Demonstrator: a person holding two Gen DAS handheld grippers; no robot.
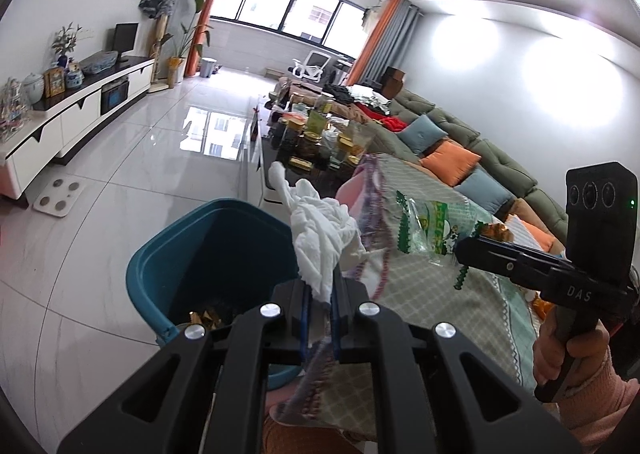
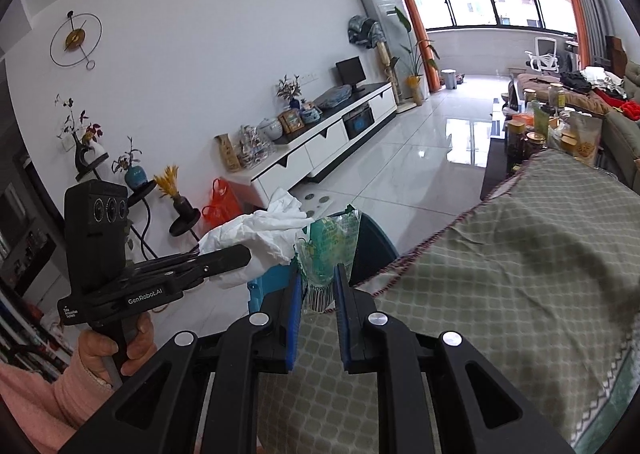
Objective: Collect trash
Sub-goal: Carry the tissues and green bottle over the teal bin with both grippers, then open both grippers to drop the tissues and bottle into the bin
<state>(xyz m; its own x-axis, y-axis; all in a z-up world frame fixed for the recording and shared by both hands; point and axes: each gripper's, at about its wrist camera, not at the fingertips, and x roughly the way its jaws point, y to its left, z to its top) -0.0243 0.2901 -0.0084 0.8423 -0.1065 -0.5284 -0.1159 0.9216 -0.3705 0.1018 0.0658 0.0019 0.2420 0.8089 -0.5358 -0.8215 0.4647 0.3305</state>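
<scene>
My left gripper is shut on a crumpled white tissue, which hangs over the right rim of a blue bin. Gold wrappers lie at the bin's bottom. To the right, over the cloth-covered table, my right gripper holds a clear plastic wrapper with green print. In the right wrist view the right gripper is shut on that wrapper, just in front of the bin. The left gripper with its tissue is beside it on the left.
A green checked tablecloth covers the table on the right. Beyond it stand a dark coffee table with several jars and a green sofa. A white TV cabinet lines the left wall. A floor scale lies on the tiles.
</scene>
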